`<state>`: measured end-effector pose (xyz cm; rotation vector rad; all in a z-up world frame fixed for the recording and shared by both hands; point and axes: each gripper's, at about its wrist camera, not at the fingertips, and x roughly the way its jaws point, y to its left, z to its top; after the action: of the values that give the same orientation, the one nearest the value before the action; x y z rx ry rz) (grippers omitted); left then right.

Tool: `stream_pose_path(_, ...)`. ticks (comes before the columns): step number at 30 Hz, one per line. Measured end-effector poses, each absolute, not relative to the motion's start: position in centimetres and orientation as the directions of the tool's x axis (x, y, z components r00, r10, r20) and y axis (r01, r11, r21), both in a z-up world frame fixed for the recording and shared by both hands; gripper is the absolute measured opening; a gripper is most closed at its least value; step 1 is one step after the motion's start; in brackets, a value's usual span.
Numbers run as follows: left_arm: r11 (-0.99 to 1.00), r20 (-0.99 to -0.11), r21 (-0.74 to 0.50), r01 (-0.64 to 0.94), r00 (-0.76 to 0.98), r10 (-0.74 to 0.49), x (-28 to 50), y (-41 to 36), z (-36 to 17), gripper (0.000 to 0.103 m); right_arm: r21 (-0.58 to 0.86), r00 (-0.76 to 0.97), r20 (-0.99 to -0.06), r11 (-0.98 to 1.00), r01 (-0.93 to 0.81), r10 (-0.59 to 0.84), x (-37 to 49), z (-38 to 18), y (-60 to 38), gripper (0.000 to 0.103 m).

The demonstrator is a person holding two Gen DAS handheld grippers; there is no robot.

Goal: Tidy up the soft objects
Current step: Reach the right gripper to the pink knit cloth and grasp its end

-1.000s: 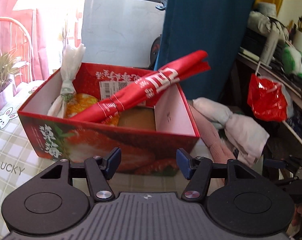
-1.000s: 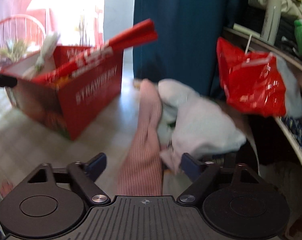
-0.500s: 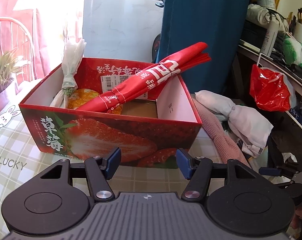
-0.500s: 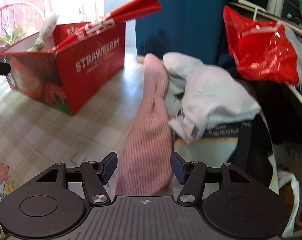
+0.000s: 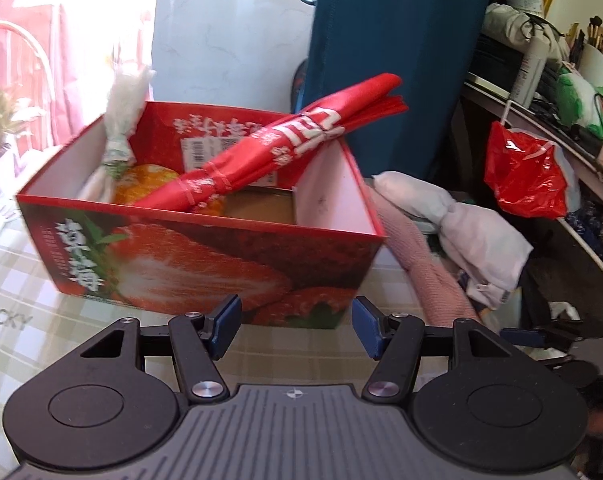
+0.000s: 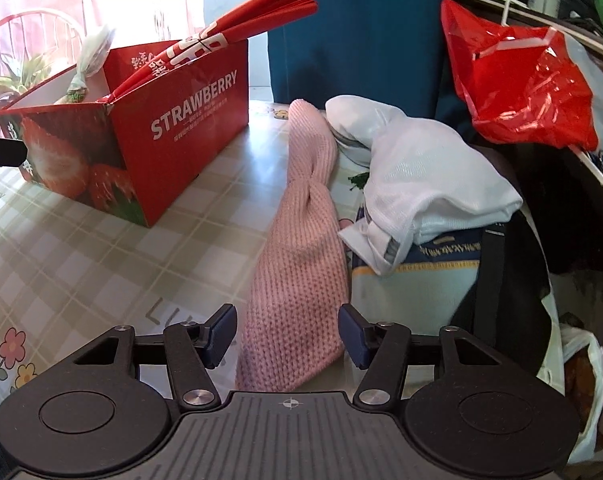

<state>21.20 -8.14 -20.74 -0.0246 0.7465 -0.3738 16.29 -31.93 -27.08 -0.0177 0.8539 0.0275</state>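
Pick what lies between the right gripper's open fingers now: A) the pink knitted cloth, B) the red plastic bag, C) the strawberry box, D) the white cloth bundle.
A: in the right wrist view the right gripper is open, with the near end of the pink knitted cloth lying between its fingers, not yet pinched.

Red strawberry box (image 6: 173, 128): side panel printed "STRAWBERRY" in white capitals, smaller lines beneath illegible, Chinese characters on its front face and inner wall (image 5: 237, 128) beside a barcode label too small to read; checked cloth on the counter (image 6: 81, 248): "LUCKY" printed near the left edge.
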Motion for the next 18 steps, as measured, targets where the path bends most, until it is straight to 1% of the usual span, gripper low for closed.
stream_pose_path(3, 0.919, -0.663, -0.19, 0.346, 0.645, -0.38, 21.6, -9.4, -20.6, 0.062, -0.01, 0.646, -0.763, 1.0, -0.025, 0.009, 16.9, -27.7, -31.9, 0.053)
stream_pose_path(4, 0.913, -0.663, -0.197, 0.359, 0.637, -0.393, 21.7, -10.0, -20.6, 0.059, -0.012, 0.641, -0.767, 1.0, -0.023, 0.005, 17.1, -28.0, -31.8, 0.052)
stream_pose_path(6, 0.903, -0.664, -0.195, 0.383, 0.627, -0.409, 21.6, -11.6, -20.5, 0.056, -0.004, 0.629, -0.777, 1.0, -0.022, 0.01, 17.3, -28.5, -31.9, 0.044)
stream_pose_path(7, 0.898, -0.662, -0.192, 0.397, 0.623, -0.417, 21.5, -12.2, -20.5, 0.055, 0.004, 0.622, -0.782, 1.0, -0.026, 0.019, 17.4, -28.7, -32.0, 0.035)
stream_pose_path(8, 0.892, -0.662, -0.191, 0.41, 0.617, -0.425, 21.4, -13.0, -20.4, 0.053, 0.005, 0.62, -0.784, 1.0, -0.03, 0.022, 17.3, -28.8, -32.0, 0.029)
stream_pose_path(9, 0.887, -0.662, -0.193, 0.419, 0.611, -0.433, 21.4, -13.6, -20.2, 0.052, 0.0, 0.622, -0.782, 0.999, -0.035, 0.022, 17.1, -28.9, -32.1, 0.027)
stream_pose_path(11, 0.883, -0.66, -0.19, 0.43, 0.61, -0.439, 21.4, -14.5, -19.7, 0.047, 0.0, 0.622, -0.782, 0.999, -0.05, 0.031, 16.8, -28.9, -32.4, 0.01)
stream_pose_path(13, 0.883, -0.649, -0.163, 0.439, 0.626, -0.432, 21.5, -15.2, -18.8, 0.042, 0.019, 0.623, -0.781, 0.998, -0.06, 0.053, 16.5, -28.8, -32.9, 0.007)
stream_pose_path(14, 0.886, -0.643, -0.149, 0.44, 0.637, -0.425, 21.7, -15.5, -18.2, 0.042, 0.03, 0.623, -0.78, 0.998, -0.064, 0.063, 16.3, -28.7, -33.2, 0.006)
stream_pose_path(18, 0.886, -0.63, -0.158, 0.435, 0.647, -0.43, 23.1, -16.4, -16.5, 0.041, 0.059, 0.621, -0.778, 0.995, -0.075, 0.093, 15.5, -28.2, -33.5, 0.004)
